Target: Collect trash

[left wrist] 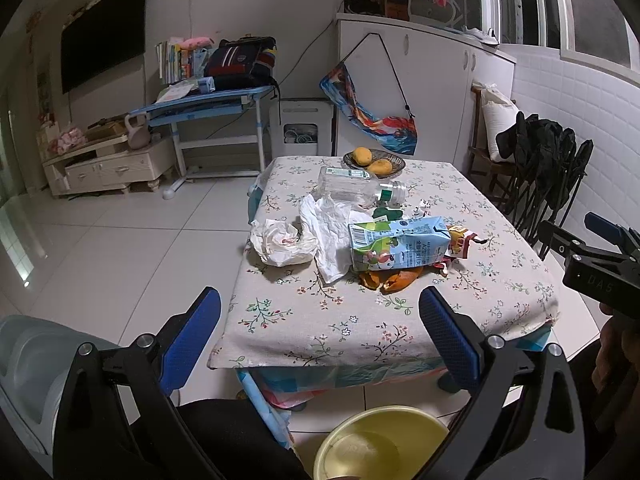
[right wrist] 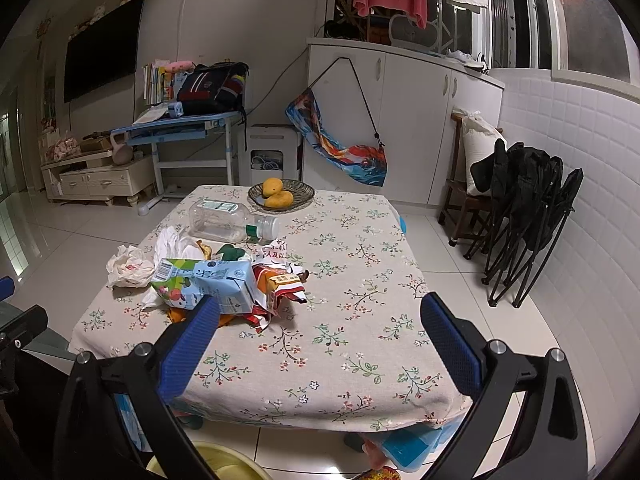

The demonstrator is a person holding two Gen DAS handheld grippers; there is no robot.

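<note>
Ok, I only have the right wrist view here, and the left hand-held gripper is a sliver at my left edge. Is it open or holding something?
Observer: Open and empty. The left hand-held gripper has its fingers wide apart, short of the trash pile.
Reviewer: And the yellow rim at my bottom edge?
Observer: That is a yellow basin on the floor, below the near edge of the table. The part that shows holds no trash.
Reviewer: Something orange pokes out under the carton. What is it?
Observer: Orange peel, lying partly beneath the near side of the milk carton.
</note>
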